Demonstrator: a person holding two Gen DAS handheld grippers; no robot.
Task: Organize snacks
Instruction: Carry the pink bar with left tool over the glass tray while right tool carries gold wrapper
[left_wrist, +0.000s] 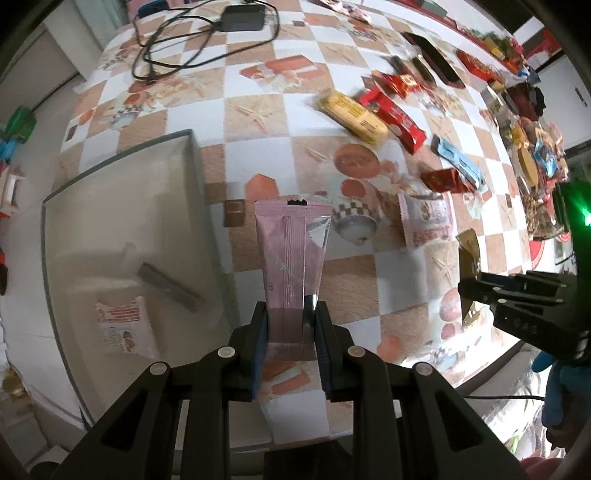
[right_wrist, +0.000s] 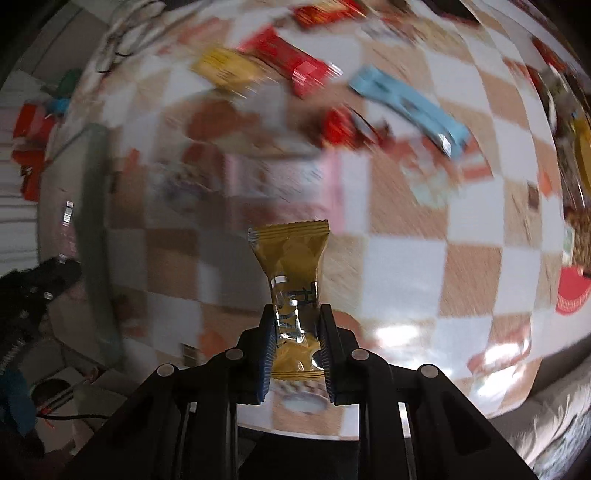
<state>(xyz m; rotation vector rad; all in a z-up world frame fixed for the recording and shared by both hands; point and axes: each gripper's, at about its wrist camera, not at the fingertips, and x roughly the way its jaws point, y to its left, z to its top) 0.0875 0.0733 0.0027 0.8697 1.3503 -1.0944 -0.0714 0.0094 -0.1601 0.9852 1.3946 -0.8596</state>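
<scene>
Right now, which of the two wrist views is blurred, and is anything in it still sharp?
Right wrist view: table and scattered snacks smear with motion blur, while the gold wrapper clamped in the right tongs stays crisp; glare patch low on the cloth. Left wrist view: mostly sharp, pink sachet in the left tongs clear, fisheye bending the edges.

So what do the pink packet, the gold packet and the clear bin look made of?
Pink packet: thin matte plastic film, silvery lining at the seam fold. Gold packet: glossy metallised foil, crinkled with bright glints. Clear bin: translucent, frosted, probably rigid plastic; contents show through hazily.
</scene>
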